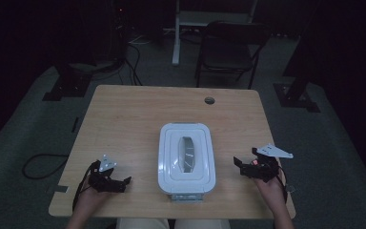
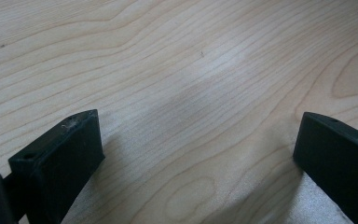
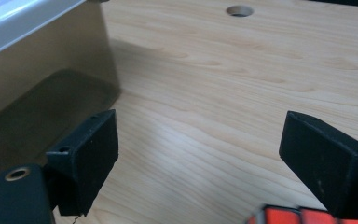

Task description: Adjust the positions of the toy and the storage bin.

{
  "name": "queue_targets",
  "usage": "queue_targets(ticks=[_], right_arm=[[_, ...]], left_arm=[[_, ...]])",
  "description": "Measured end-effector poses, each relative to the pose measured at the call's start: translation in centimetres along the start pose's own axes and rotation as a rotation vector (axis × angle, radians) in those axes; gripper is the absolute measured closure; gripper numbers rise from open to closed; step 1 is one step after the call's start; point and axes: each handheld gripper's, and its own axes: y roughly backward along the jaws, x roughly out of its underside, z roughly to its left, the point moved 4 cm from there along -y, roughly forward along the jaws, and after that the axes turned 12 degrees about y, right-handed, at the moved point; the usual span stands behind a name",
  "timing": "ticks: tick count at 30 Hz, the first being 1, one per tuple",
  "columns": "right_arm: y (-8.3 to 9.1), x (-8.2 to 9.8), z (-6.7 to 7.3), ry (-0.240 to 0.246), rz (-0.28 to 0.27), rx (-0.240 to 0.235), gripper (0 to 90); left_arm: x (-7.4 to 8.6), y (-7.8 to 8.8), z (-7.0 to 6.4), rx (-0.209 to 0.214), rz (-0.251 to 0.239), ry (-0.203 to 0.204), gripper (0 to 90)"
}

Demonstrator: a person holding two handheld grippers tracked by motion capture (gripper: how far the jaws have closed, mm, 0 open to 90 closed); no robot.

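We are looking down on a wooden desk (image 1: 124, 119) at which a person is sitting with a gripper in each hand. A white lidded container (image 1: 186, 157) is standing in the middle of the near half of the desk, its lid shut and a recessed handle running along the top.

The right gripper (image 1: 240, 164) is hovering just beside the container's right wall, apart from it. In the right gripper view its jaws are standing wide apart with nothing but bare desk between them. In that view the container's translucent side (image 3: 42, 79) is filling the upper left, beyond the left jaw. At the bottom edge, close under the right jaw, we are seeing a red-and-white tiled object (image 3: 303, 215), mostly cut off by the frame, so we cannot tell what it is. A round cable hole (image 3: 240, 10) is lying farther off on the desk.

The left gripper (image 1: 124, 183) is resting near the desk's front left corner, well apart from the container's left wall. In the left gripper view its jaws are likewise spread, framing only wood grain (image 2: 191, 102).
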Motion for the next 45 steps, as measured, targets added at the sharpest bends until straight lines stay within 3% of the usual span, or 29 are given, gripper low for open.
queue_targets(ticks=[7,13,17,19,23,27,33,35,38,41,45], right_arm=[[-1.6,0.1,1.6,0.026,0.022,0.018,13.9],[-3.0,0.5,2.8,0.073,0.036,-0.036,14.0],[-3.7,0.9,3.4,0.084,0.014,-0.014,13.3],[-3.9,1.1,3.6,0.071,0.009,-0.038,13.4],[-4.3,1.5,4.0,0.087,0.017,-0.033,13.6],[-4.9,2.1,4.5,0.087,0.052,-0.055,14.4],[-5.5,2.9,4.7,0.098,0.097,-0.050,15.7],[-5.7,3.1,4.7,0.112,0.114,-0.035,15.6],[-6.2,3.6,4.8,0.128,0.156,-0.065,14.0],[-6.4,3.7,4.9,0.150,0.186,-0.047,13.6],[-6.4,3.7,4.8,0.116,0.196,-0.056,13.4]], left_arm=[[0.0,0.0,0.0,0.000,0.000,0.000,1.9],[0.0,0.0,0.0,0.000,0.001,-0.001,2.0],[0.0,0.0,0.0,0.000,0.001,-0.001,2.0],[0.0,0.0,0.0,0.000,0.001,-0.001,2.0],[0.0,0.0,0.0,0.000,0.001,-0.001,2.0],[0.0,0.0,0.0,0.000,0.001,-0.001,2.0],[0.0,0.0,0.0,0.000,0.001,-0.001,1.9],[0.0,0.0,0.0,0.000,0.001,-0.001,2.0],[0.0,0.0,0.0,0.000,0.001,0.000,1.9],[0.0,0.0,0.0,0.000,0.001,-0.001,2.0],[0.0,0.0,0.0,0.000,0.001,-0.001,1.9]])
